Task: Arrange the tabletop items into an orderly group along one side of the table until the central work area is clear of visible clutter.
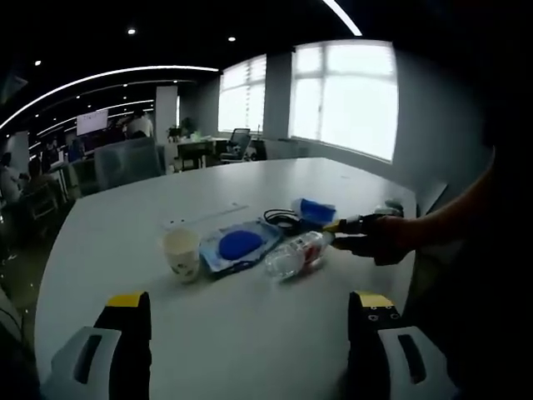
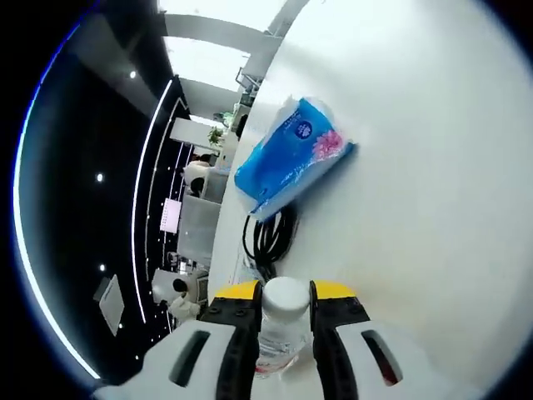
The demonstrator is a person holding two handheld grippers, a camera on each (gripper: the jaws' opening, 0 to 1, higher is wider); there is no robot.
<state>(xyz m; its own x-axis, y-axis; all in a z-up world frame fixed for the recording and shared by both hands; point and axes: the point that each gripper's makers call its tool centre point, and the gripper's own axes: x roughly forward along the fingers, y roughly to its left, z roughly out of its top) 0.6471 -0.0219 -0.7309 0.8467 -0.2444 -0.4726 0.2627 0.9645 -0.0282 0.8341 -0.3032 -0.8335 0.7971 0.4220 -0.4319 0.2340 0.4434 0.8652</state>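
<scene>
Left gripper (image 1: 250, 312) hangs above the near edge of the white table (image 1: 125, 225), jaws spread wide, nothing between them. Right gripper (image 2: 284, 302) has its yellow-tipped jaws pinching a clear plastic bottle (image 2: 281, 321) at the white cap end; in the left gripper view the same bottle (image 1: 294, 254) lies on its side on the table, with the right gripper (image 1: 346, 233) coming in from the right on its cap, a person's arm behind it. Just left of the bottle lies a flat clear pouch with a blue round item inside (image 1: 237, 246), and left of that a paper cup (image 1: 181, 252) stands upright. Behind the bottle sits a coiled black cable (image 1: 281, 219), with a blue tissue pack (image 1: 314, 210) just beside it. In the right gripper view the tissue pack (image 2: 291, 154) lies beyond the cable (image 2: 268, 237), which sits just past the bottle cap. Office desks and windows in the background.
</scene>
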